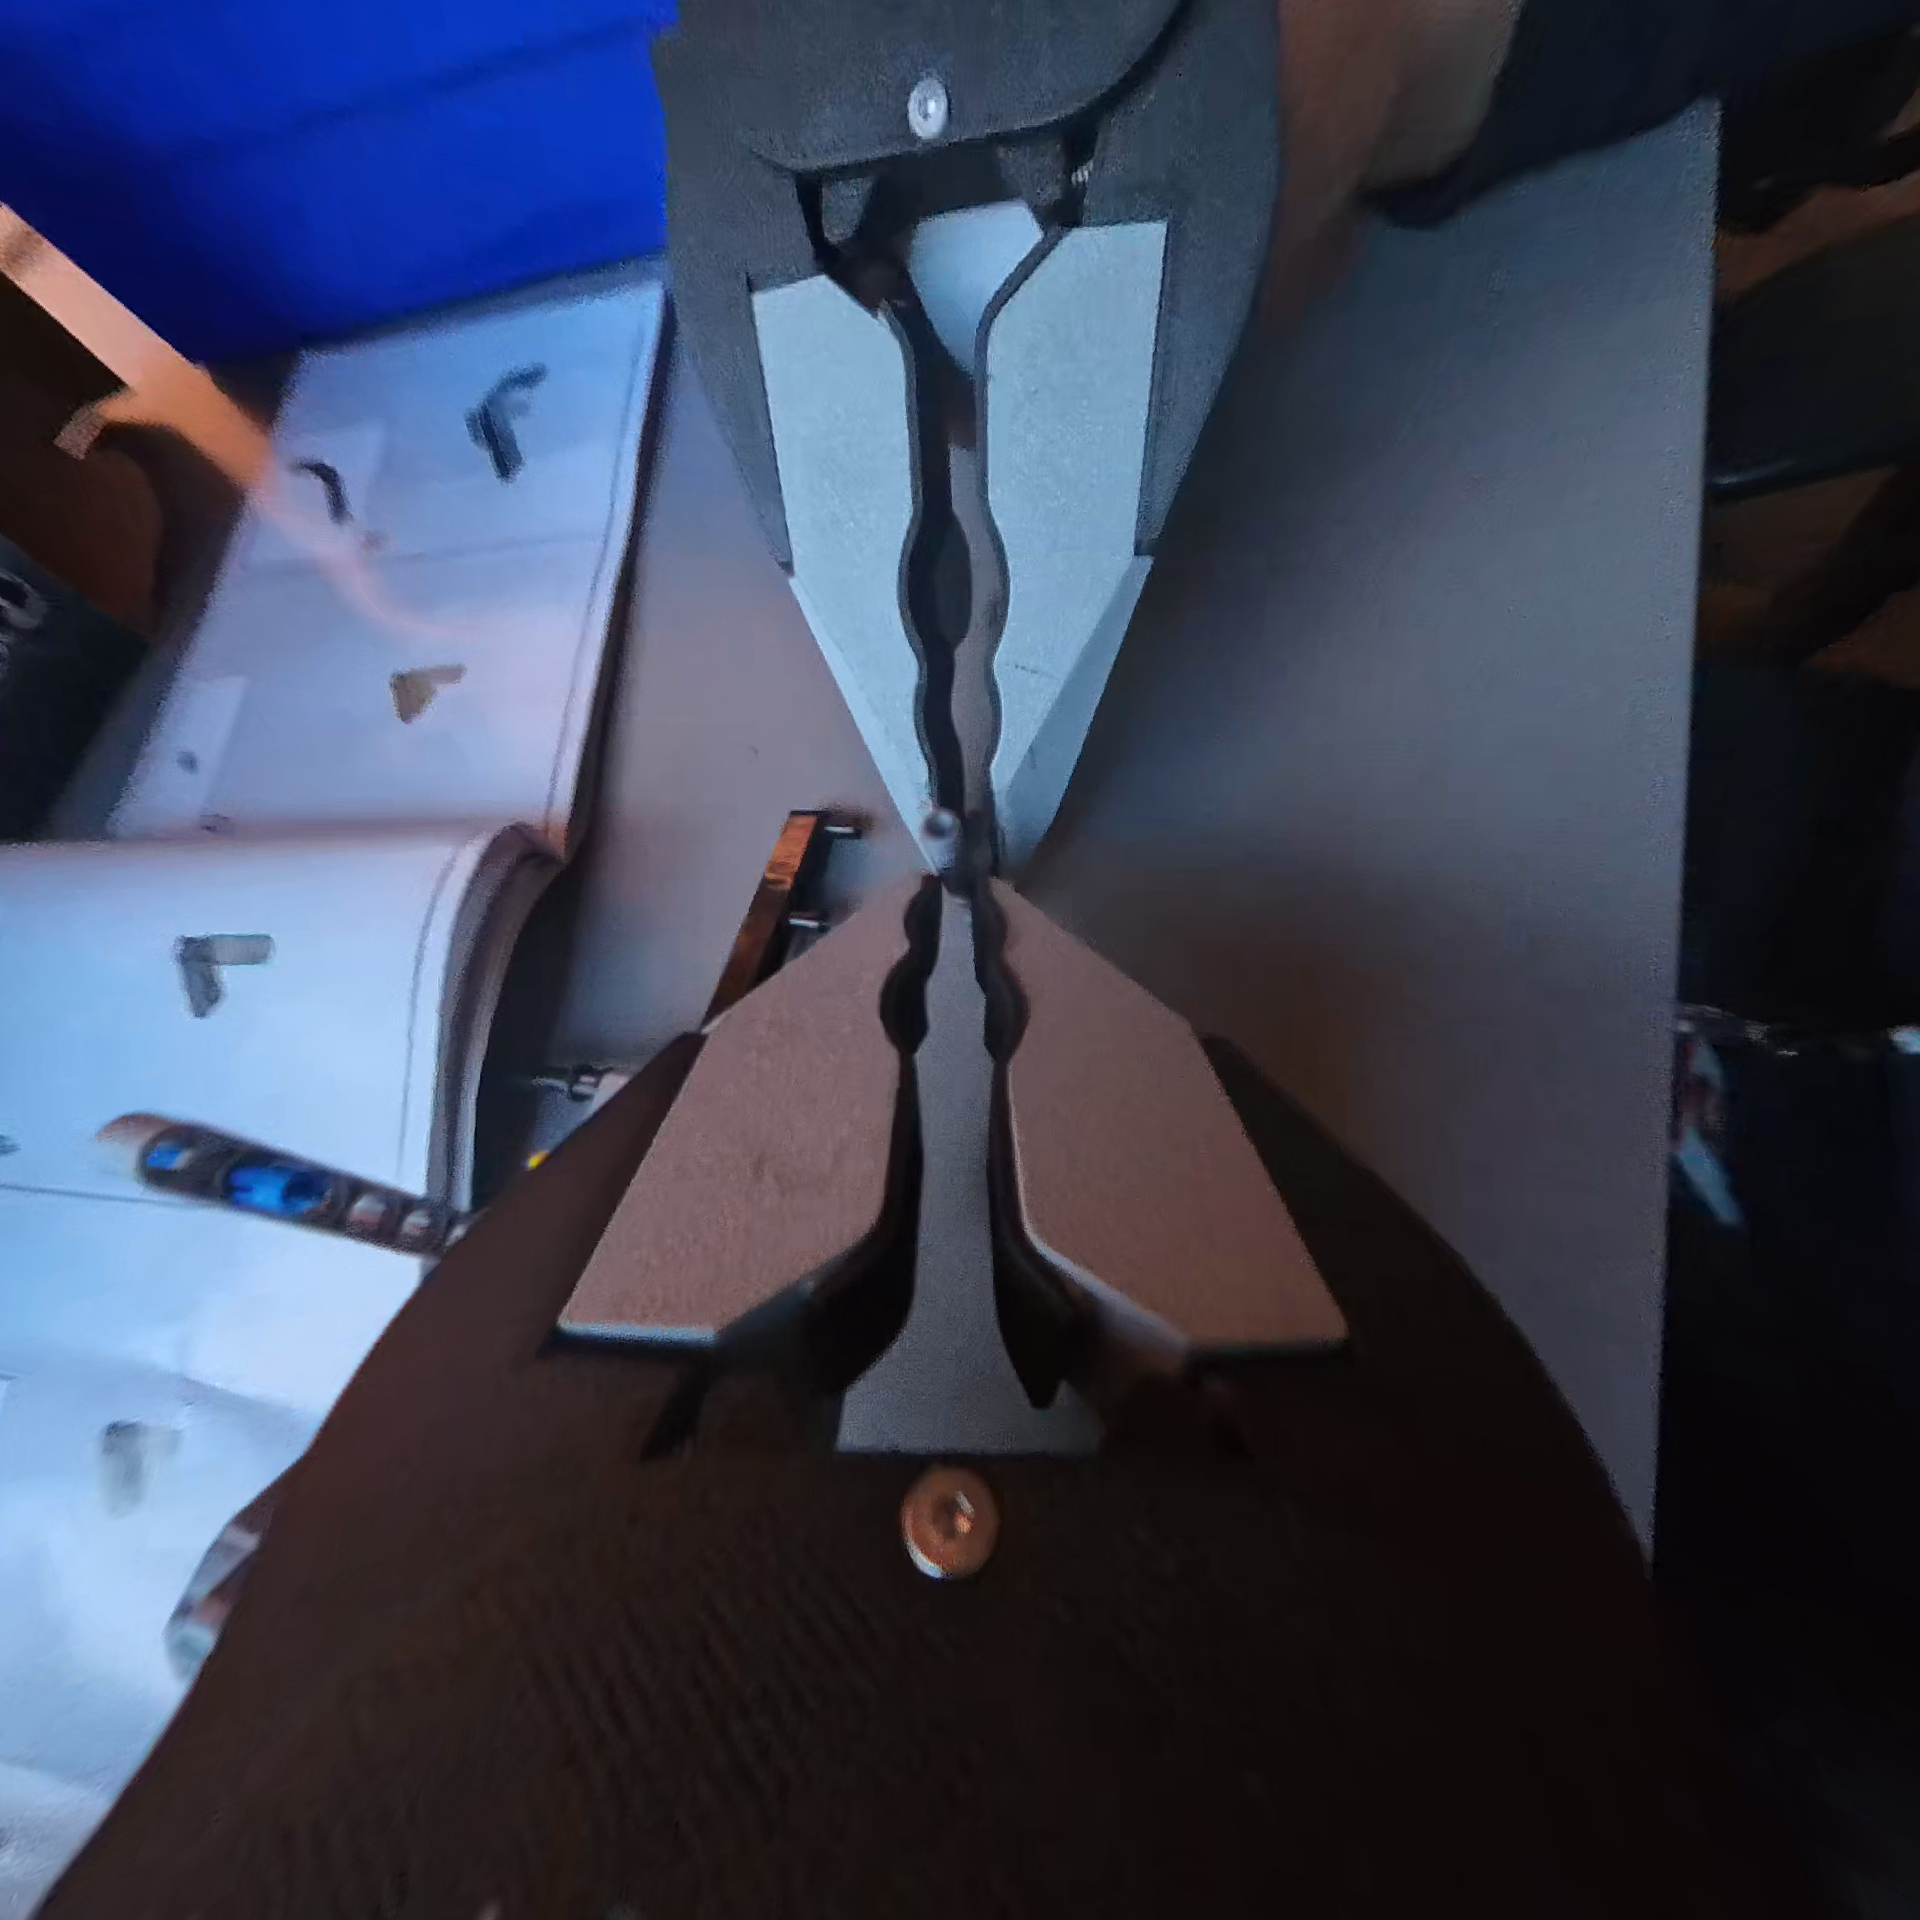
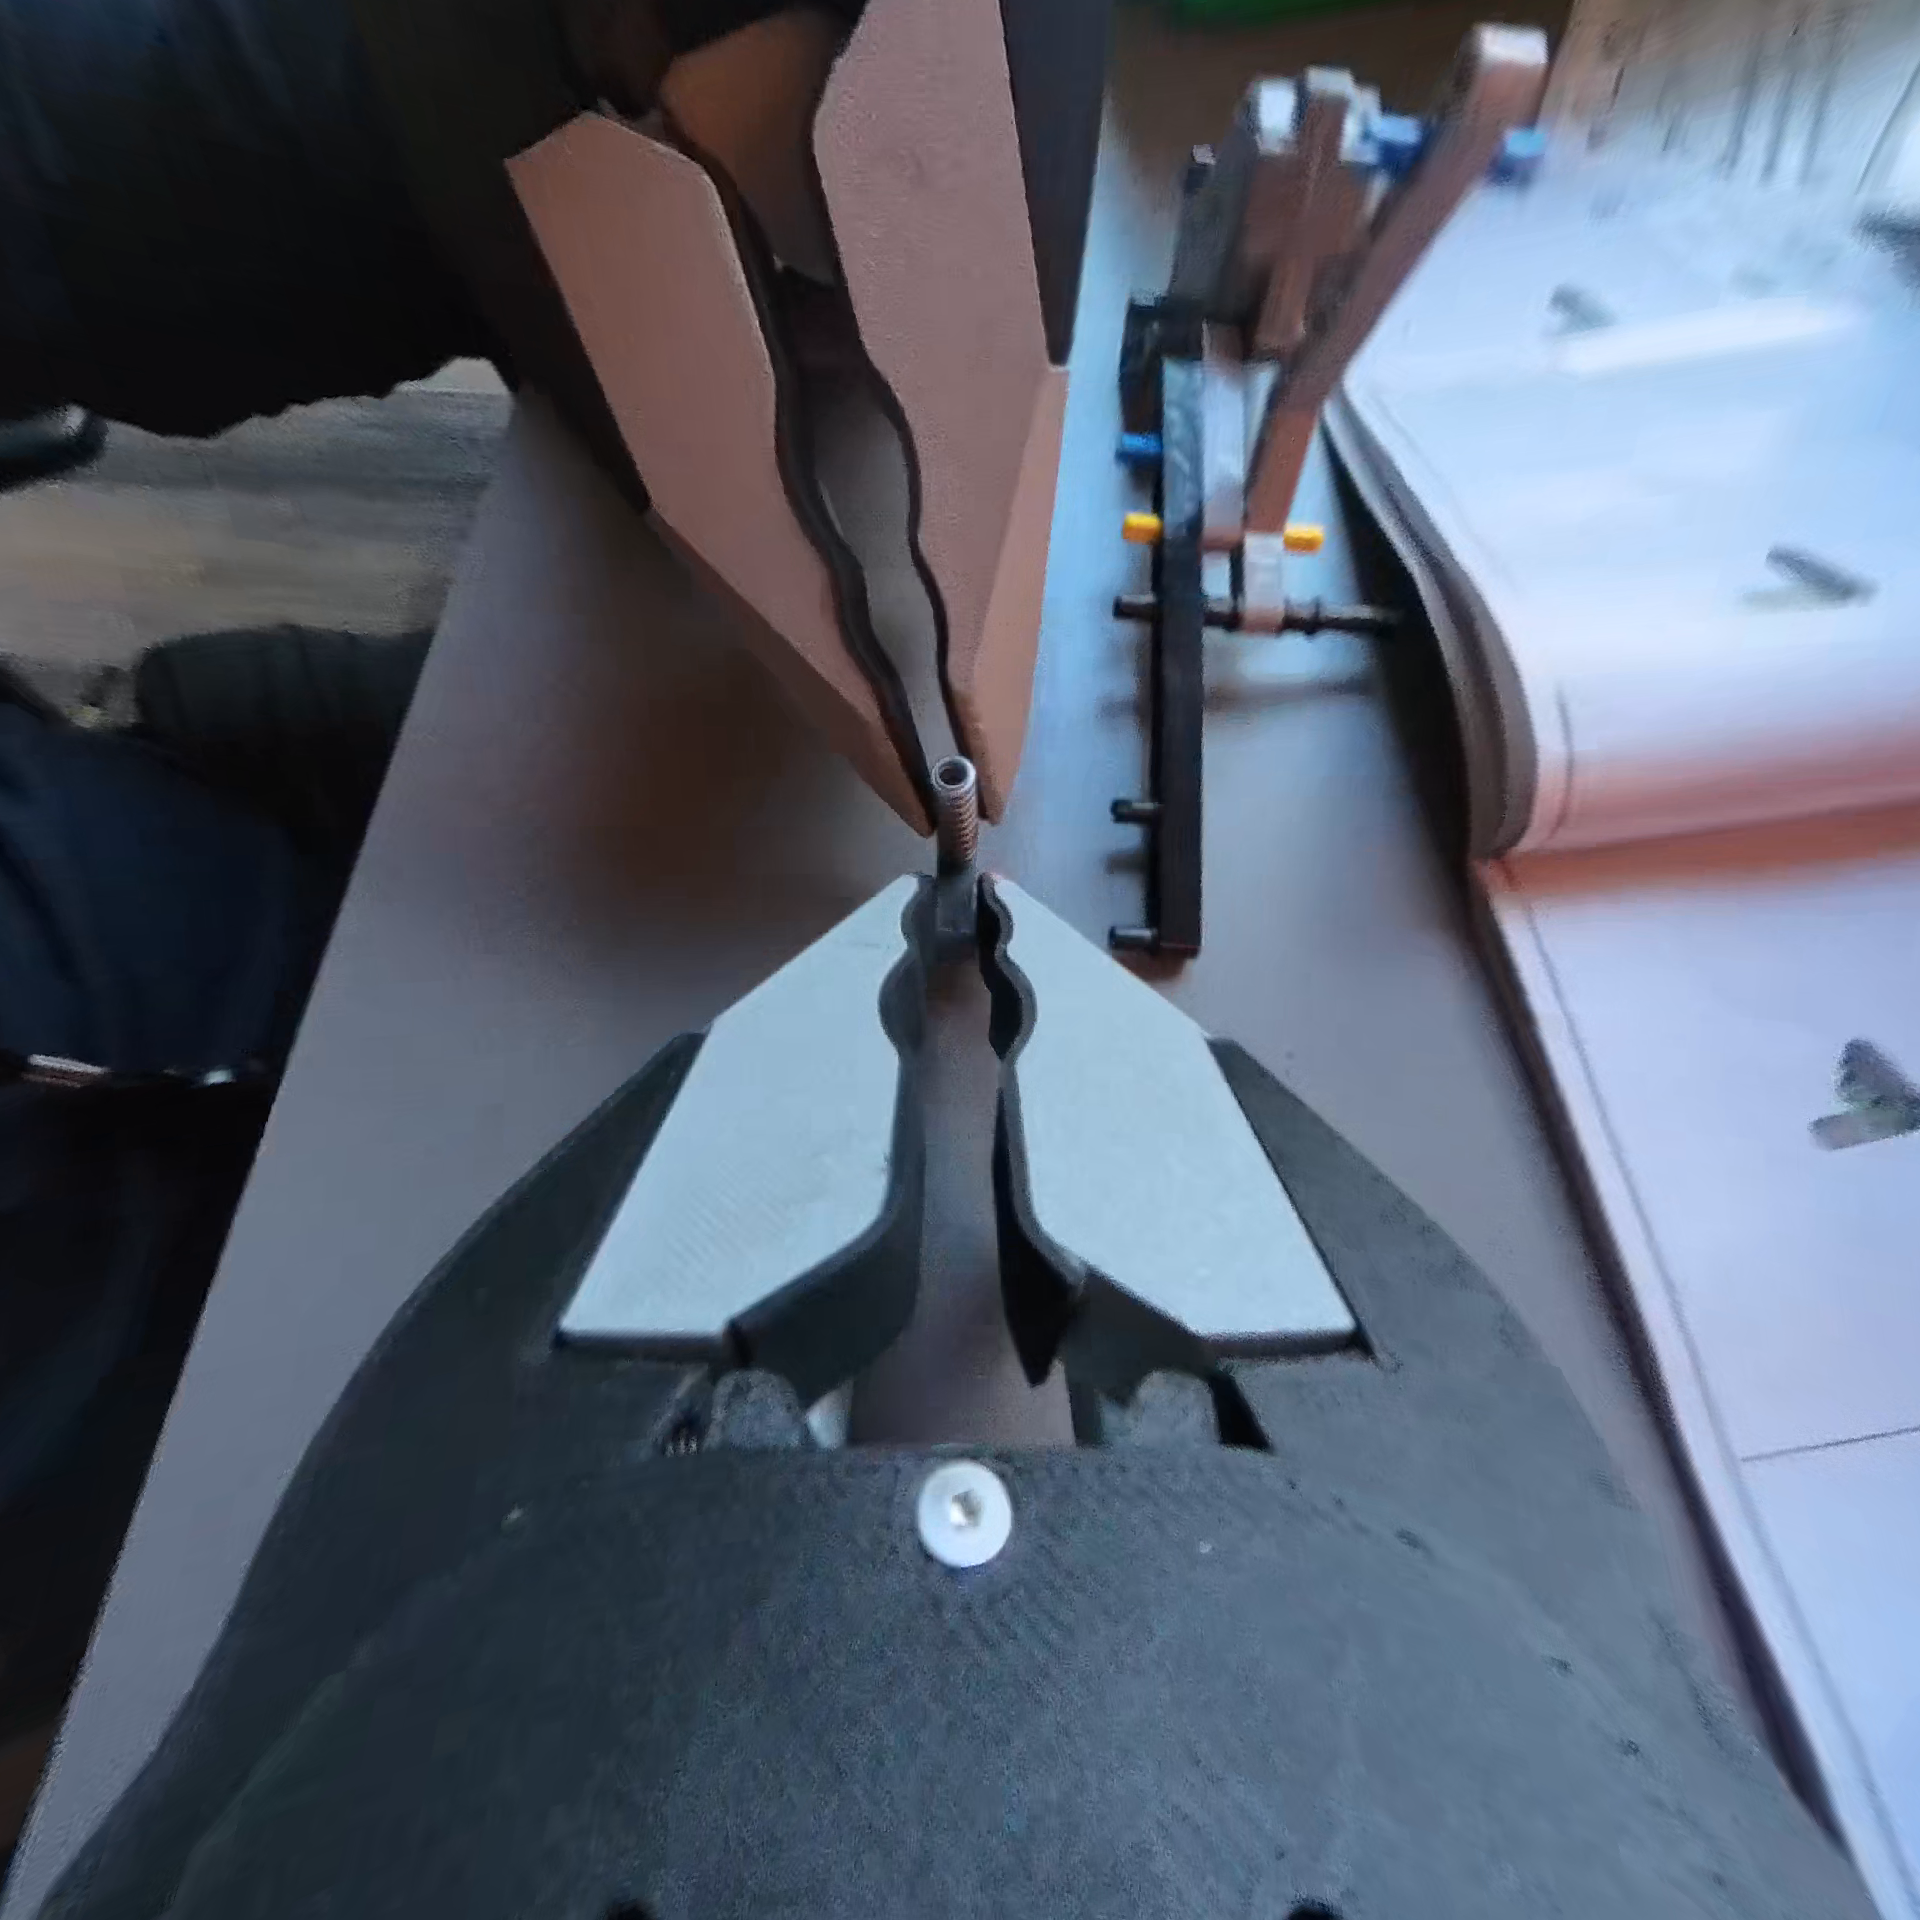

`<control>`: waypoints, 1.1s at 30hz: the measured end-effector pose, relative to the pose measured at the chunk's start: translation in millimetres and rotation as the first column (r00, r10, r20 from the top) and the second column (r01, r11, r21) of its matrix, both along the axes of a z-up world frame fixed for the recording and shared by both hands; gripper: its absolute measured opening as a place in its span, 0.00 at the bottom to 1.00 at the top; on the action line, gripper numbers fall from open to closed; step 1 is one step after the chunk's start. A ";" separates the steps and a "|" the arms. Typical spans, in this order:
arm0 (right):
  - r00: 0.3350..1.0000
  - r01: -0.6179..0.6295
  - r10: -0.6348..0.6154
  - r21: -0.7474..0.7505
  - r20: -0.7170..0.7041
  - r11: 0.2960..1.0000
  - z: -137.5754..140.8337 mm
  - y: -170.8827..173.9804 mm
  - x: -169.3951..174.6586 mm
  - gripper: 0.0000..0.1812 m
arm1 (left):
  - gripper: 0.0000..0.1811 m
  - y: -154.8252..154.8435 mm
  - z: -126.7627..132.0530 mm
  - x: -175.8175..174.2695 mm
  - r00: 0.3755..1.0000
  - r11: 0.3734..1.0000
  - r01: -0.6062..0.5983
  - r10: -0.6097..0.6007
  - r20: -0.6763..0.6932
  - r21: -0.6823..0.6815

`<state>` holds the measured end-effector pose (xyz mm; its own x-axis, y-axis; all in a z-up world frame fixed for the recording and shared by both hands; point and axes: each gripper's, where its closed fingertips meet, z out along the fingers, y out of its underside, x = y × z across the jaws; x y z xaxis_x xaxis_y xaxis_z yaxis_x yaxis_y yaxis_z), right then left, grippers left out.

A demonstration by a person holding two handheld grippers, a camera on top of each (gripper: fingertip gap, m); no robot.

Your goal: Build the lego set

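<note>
1. White instruction pages (image 1: 312,644) fill the left of the left wrist view, lying open just beside the grey tabletop (image 1: 1403,727), probably so the printed part diagrams stay readable during the build.
2. Between pages and claws in that view, only a glossy dark sliver of the lego assembly (image 1: 784,894) shows on the tabletop, most of it hidden behind the left claw (image 1: 956,902).
3. At centre, the left claw is pinched nearly closed on one end of a small ribbed pin (image 1: 943,831), and the right claw (image 1: 961,821) meets it tip to tip from the opposite side.
4. Held this way, in the air over bare tabletop, the two small parts can be pushed together along one line, which seems to be the step in hand.
5. In the right wrist view the join is plainer: the right claw (image 2: 956,914), narrowed, grips a small dark connector (image 2: 954,920), and the pin (image 2: 954,805) stands out of it into the tips of the left claw (image 2: 956,821).
6. Right of the claws, this view alone shows the assembly (image 2: 1179,665) in full: a long black beam with side pegs, blue and yellow pins, and tan beams leaning away, near the booklet (image 2: 1662,468).
</note>
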<state>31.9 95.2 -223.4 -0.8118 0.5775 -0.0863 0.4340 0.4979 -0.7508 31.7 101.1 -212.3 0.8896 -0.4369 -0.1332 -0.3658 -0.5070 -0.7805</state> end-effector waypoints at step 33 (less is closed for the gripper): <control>0.998 -0.006 0.003 -0.042 -0.070 0.999 20.4 1.8 -4.3 0.09 | 0.03 7.8 -0.9 3.0 0.987 0.997 0.003 0.010 0.160 -0.082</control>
<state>27.6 97.0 -203.0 -0.8191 0.5712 -0.0530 0.3775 0.4670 -0.7996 34.7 108.9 -213.2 0.8982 -0.4372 0.0469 -0.2375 -0.5722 -0.7850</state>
